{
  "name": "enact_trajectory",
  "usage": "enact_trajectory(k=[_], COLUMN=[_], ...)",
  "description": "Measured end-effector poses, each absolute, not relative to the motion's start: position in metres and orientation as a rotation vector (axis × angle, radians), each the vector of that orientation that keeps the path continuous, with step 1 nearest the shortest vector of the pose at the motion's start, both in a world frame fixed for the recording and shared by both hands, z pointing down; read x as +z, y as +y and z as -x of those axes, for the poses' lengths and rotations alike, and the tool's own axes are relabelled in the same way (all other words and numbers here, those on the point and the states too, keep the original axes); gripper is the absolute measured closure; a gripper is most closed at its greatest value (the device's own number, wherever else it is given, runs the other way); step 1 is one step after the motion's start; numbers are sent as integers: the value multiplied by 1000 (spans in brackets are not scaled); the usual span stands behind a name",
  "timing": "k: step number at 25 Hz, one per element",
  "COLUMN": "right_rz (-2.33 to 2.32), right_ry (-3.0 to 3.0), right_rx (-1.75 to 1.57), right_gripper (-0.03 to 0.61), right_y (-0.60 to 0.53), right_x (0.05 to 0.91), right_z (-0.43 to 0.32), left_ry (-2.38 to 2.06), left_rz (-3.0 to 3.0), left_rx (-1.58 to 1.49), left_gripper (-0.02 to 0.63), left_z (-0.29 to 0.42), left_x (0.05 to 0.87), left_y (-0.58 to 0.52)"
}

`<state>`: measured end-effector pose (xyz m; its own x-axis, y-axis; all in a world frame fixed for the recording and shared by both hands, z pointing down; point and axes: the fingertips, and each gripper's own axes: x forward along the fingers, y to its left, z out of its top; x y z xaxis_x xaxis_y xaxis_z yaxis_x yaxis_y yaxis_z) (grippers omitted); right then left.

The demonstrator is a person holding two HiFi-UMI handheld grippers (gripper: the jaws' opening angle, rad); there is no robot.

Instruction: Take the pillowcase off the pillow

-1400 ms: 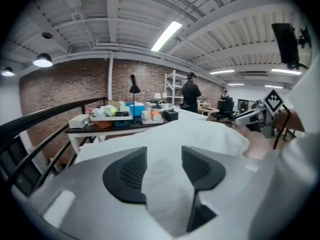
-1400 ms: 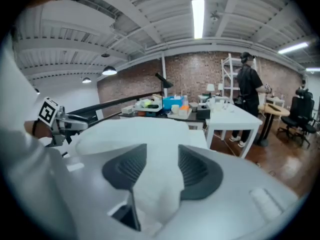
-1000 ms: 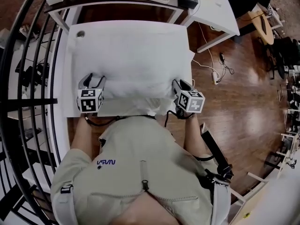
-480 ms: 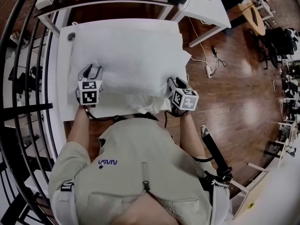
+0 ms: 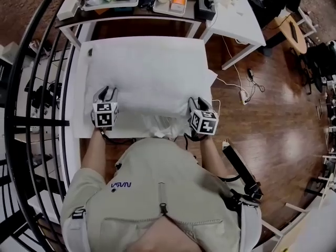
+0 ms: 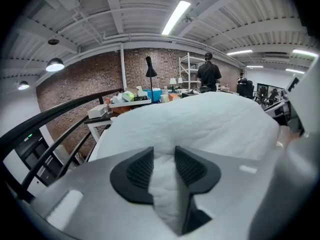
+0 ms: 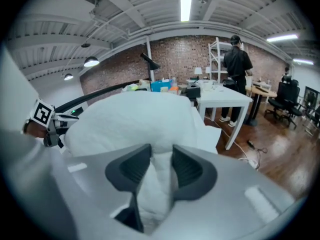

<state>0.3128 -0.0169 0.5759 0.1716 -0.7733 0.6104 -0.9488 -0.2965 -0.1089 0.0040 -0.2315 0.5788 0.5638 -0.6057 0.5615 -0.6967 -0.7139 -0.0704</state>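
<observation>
Your left gripper, jaws just closing, and right gripper each pinch pillowcase at the table's near edge. Perhaps they also catch the pillow, so pulling could drag both off.

A brick wall stands under a strip light. Glossy wooden floor lies beside a white table and a black railing.
</observation>
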Motion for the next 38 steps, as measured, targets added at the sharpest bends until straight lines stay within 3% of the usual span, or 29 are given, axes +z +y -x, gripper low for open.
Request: enact_trajectory(k=[2, 3, 4, 14, 20, 38], right_rz=[-2185, -2207, -2234, -2403, -2422, -2486], right_ry=[-1683, -1691, -1694, -1939, -2046, -1841], right_rx=[804, 768, 726, 309, 229, 58], right_gripper=[437, 470, 556, 574, 575, 575], right_y=[-12, -10, -9, -21, -10, 54], right_x=[555, 542, 529, 419, 408, 378], right_z=[-315, -319, -325, -336, -331, -198], left_ry=[-1192, -1246, -1296, -1417, -1448, -1143], left_rz=[-2634, -2632, -2629, -2715, -2798, -2928], left_rx=[808, 764, 712, 390, 327, 123], left_gripper=[542, 595, 607, 607, 607, 607], left_z=[4, 6, 7, -41, -63, 9], left_x=[558, 545, 532, 436, 405, 408], left_y=[-230, -228, -224, -130, -89, -42])
